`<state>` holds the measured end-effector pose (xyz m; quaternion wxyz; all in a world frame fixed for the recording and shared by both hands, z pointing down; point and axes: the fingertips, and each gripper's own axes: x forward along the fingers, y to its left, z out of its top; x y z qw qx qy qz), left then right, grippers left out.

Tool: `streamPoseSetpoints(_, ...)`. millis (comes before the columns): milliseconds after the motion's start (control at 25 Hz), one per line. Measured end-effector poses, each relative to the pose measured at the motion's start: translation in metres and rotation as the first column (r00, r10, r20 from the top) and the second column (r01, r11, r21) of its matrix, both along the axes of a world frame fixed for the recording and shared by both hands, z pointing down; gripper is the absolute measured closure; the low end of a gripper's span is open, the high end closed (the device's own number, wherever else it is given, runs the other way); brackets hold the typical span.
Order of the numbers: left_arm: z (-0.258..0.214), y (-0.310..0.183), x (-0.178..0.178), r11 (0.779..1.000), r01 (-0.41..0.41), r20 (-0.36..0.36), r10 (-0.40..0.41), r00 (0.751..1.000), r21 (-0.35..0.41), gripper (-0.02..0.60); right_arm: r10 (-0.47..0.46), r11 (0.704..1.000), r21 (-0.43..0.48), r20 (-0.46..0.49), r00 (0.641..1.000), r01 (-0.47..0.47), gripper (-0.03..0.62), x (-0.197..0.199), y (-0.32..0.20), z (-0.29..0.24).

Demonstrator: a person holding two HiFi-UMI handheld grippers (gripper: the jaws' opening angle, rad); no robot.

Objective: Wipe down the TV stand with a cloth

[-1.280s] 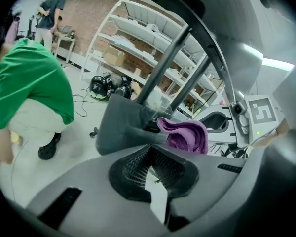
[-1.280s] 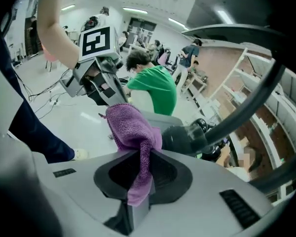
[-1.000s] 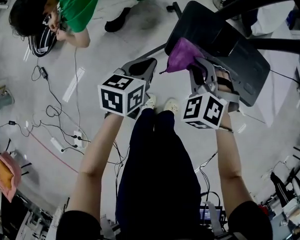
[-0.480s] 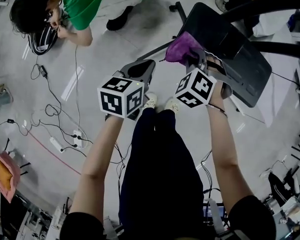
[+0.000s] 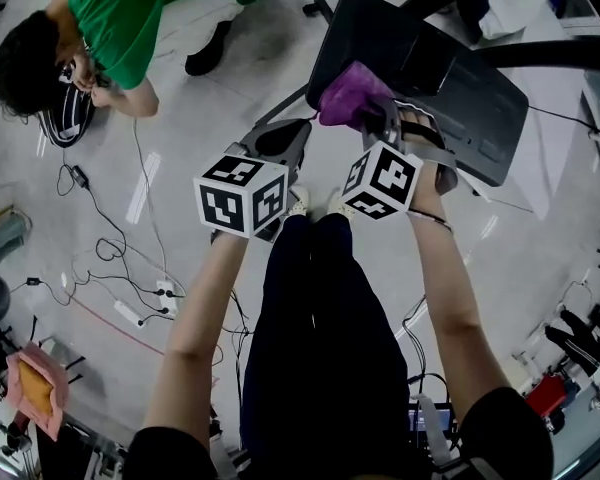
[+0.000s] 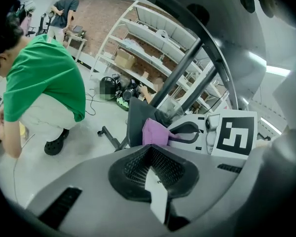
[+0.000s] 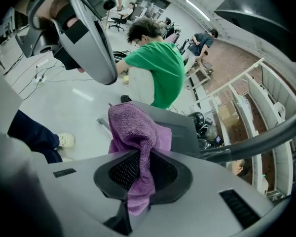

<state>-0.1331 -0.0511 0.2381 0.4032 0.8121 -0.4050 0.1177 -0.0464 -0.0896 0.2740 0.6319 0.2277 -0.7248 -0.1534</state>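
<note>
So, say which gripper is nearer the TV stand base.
Right. The right gripper, clamping the purple cloth, is at the TV stand base; the left gripper hangs left of it.

L gripper point(image 6: 151, 152) closed, R gripper point(image 7: 138, 157) clamped

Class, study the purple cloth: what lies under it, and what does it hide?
The purple cloth, clamped in the right gripper, lies over an edge of the TV stand's dark panel. The patch of panel beneath it is covered, so contact there cannot be seen.

Navy trousers point(image 5: 315, 348), pale shoes point(image 5: 300, 204), black short sleeves point(image 5: 165, 455); 2 black-white marker cubes point(image 5: 242, 192) point(image 5: 382, 180).
</note>
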Motion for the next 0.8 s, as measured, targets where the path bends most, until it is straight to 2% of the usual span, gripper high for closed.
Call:
streamPoseSetpoints(200, 0.005, 0.001, 0.023, 0.998, -0.057, -0.014, 0.056, 0.998, -0.002, 0.575, 0.003, 1.0, 0.011, -0.02, 1.0, -0.003, 0.528, 0.015, 0.003, 0.0)
streamPoseSetpoints(480, 0.013, 0.008, 0.055, 0.995, -0.094, -0.037, 0.094, 0.995, -0.013, 0.575, 0.032, 0.999, 0.004, -0.014, 0.999, -0.032, 0.527, 0.041, 0.008, 0.0)
streamPoseSetpoints(800, 0.018, 0.017, 0.097, 0.992, -0.122, -0.063, 0.12, 0.991, -0.028, 0.575, 0.089, 0.996, 0.002, -0.032, 0.996, -0.089, 0.527, 0.094, 0.018, 0.0)
